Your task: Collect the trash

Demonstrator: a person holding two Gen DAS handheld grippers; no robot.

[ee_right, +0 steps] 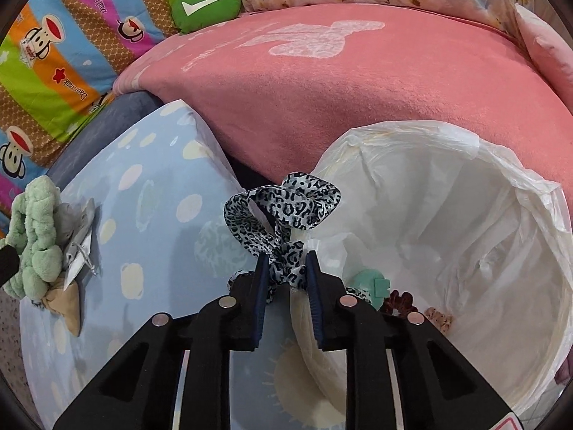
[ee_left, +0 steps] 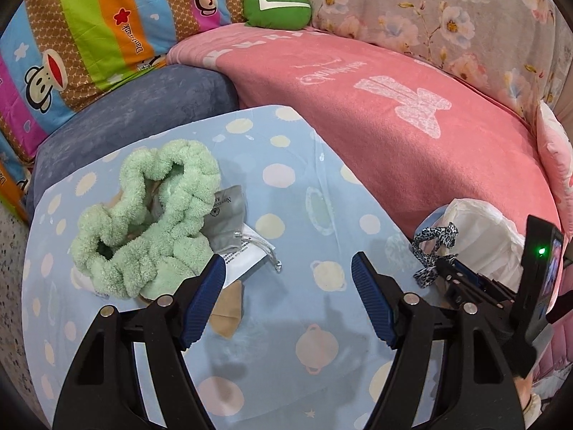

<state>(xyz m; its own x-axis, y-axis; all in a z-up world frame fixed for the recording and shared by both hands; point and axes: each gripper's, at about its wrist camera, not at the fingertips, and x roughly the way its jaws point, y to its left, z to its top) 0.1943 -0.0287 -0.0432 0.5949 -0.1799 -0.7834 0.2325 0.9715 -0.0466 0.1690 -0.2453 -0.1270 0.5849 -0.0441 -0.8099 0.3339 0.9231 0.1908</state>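
Note:
My right gripper (ee_right: 286, 261) is shut on a leopard-print ribbon (ee_right: 283, 208) and holds it at the near rim of a bin lined with a white bag (ee_right: 465, 215). The ribbon (ee_left: 435, 247) and the right gripper (ee_left: 447, 263) also show at the right of the left wrist view. My left gripper (ee_left: 288, 268) is open and empty above the blue spotted table (ee_left: 304, 322). Left of it lie a fluffy green headband (ee_left: 143, 218), a grey pouch (ee_left: 229, 215), a white tag (ee_left: 247, 259) and a tan paper scrap (ee_left: 225, 311).
In the bin lie a mint green piece (ee_right: 369, 283), a dark red scrunchie (ee_right: 397, 301) and a spotted brown scrunchie (ee_right: 440, 317). A pink blanket (ee_left: 412, 118) covers the bed behind. A green cushion (ee_left: 277, 5) and striped bedding (ee_left: 89, 25) lie further back.

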